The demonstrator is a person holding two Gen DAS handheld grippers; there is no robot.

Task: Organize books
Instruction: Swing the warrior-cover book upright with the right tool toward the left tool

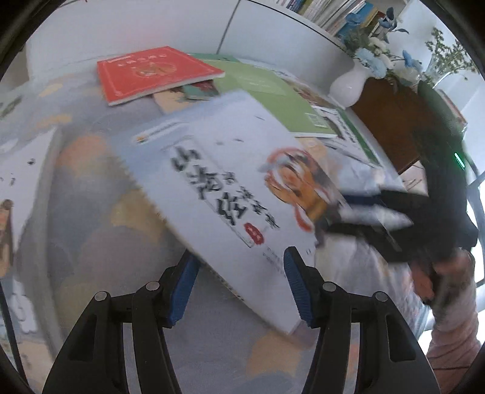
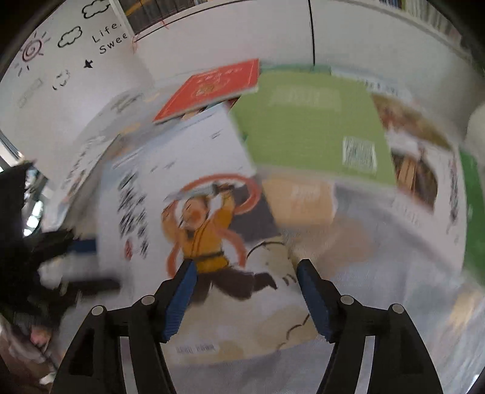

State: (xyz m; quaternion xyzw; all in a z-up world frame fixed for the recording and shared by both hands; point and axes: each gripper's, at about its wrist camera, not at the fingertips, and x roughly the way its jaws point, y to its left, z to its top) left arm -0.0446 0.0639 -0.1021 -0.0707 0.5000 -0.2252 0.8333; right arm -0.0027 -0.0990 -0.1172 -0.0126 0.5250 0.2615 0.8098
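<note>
White picture book (image 1: 212,188) with an orange-robed figure on its cover (blurred), tilted above the patterned table (image 1: 91,212), one edge between the half-open left gripper (image 1: 239,260) jaws, grip unclear, right gripper (image 2: 245,266) spread over the cover, holding nothing, red book (image 1: 151,74) and green book (image 1: 266,94) lying beyond.

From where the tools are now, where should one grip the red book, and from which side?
The red book lies flat on top of other books, and its near long edge overhangs them, with the page block showing. Probably grip that overhanging edge, coming from the near side, one finger over the cover and one under. The far edge sits close to the white wall.
</note>
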